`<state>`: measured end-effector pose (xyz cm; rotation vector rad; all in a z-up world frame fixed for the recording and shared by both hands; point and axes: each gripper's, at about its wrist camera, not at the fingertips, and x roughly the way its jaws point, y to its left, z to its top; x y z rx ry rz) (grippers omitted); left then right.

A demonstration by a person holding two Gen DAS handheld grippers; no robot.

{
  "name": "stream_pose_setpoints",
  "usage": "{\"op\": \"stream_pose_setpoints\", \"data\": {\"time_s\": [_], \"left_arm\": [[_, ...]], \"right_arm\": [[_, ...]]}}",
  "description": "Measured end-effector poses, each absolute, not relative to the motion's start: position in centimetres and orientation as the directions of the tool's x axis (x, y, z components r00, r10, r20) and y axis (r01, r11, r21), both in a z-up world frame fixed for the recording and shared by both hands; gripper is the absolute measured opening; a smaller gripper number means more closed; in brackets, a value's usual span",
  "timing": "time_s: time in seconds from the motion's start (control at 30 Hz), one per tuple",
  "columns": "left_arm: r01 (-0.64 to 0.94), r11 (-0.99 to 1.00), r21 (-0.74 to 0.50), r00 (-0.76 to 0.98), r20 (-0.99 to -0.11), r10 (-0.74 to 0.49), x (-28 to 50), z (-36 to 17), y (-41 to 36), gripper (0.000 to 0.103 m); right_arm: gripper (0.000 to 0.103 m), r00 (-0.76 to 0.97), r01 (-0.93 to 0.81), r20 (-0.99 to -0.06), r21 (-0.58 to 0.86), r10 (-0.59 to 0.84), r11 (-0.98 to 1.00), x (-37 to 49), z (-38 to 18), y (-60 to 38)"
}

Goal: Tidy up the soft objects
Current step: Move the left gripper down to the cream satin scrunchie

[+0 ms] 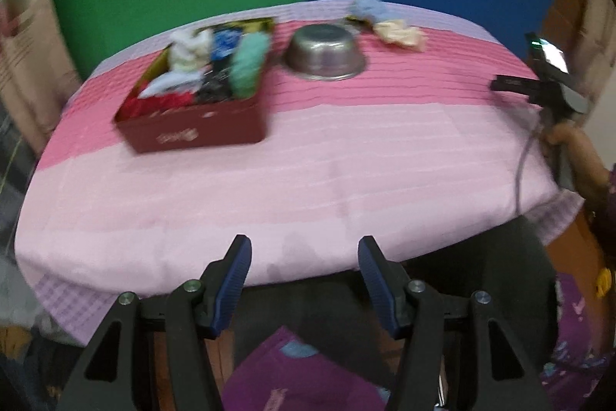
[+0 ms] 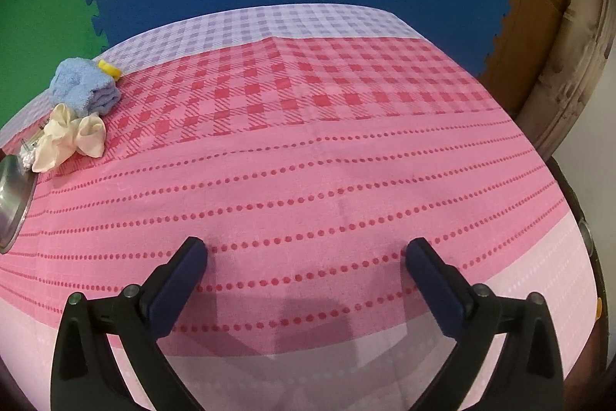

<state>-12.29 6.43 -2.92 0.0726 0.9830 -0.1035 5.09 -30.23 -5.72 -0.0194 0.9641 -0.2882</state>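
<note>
Both grippers, left gripper and right gripper, stand spread and empty. The blue towel looks light and limp; pinch its folded bulk, not an edge.

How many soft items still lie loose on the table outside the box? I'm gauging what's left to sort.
2: a blue towel at the far edge, and a cream cloth just in front of it, beside the metal bowl. Others may hide behind them.
</note>
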Motion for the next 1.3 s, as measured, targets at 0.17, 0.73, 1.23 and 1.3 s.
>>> {"op": "stream_pose_setpoints", "data": {"time_s": [0.17, 0.73, 1.23, 1.3], "left_arm": [[0.225, 0.974, -0.025, 0.544, -0.826, -0.148, -10.6, -1.4, 3.6, 0.059], [0.328, 0.940, -0.095, 0.500, -0.827, -0.258, 2.7, -0.1, -3.2, 0.065], [0.282, 0.938, -0.200, 0.495, -0.808, -0.320, 19.1, -3.1, -6.8, 0.065], [0.270, 0.947, -0.175, 0.494, -0.819, -0.292, 20.2, -3.8, -7.0, 0.065]], "right_arm": [[0.103, 0.538, 0.232, -0.804, -0.147, -0.252, 0.962, 5.2, -5.8, -30.3], [0.103, 0.558, 0.200, -0.801, -0.124, -0.217, 0.972, 5.1, -5.5, -30.4], [0.103, 0.609, 0.155, -0.780, -0.062, -0.144, 0.986, 4.6, -4.9, -30.5], [0.103, 0.618, 0.154, -0.775, -0.051, -0.136, 0.987, 4.5, -4.8, -30.6]]}}
